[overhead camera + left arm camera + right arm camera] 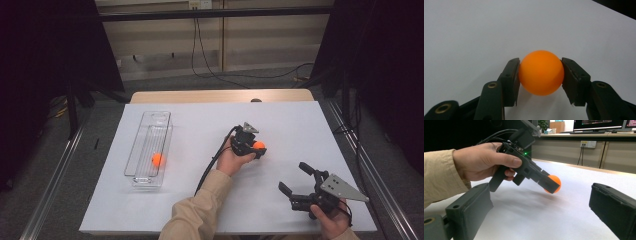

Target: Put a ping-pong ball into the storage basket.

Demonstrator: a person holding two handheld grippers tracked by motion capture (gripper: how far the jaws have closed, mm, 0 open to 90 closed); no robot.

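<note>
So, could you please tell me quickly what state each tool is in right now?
Left tool: closed on the orange ball.
Right tool: open, holding nothing.

You work at a wooden table (220,96) covered by a white sheet (200,190). A clear tray (150,145) lies on the sheet, well to the left of your left tongs (256,148), with its lid tucked partly beneath and an orange ball (157,159) resting inside.

White table (150,210), grey floor (55,200), dark curtains (45,60).
</note>
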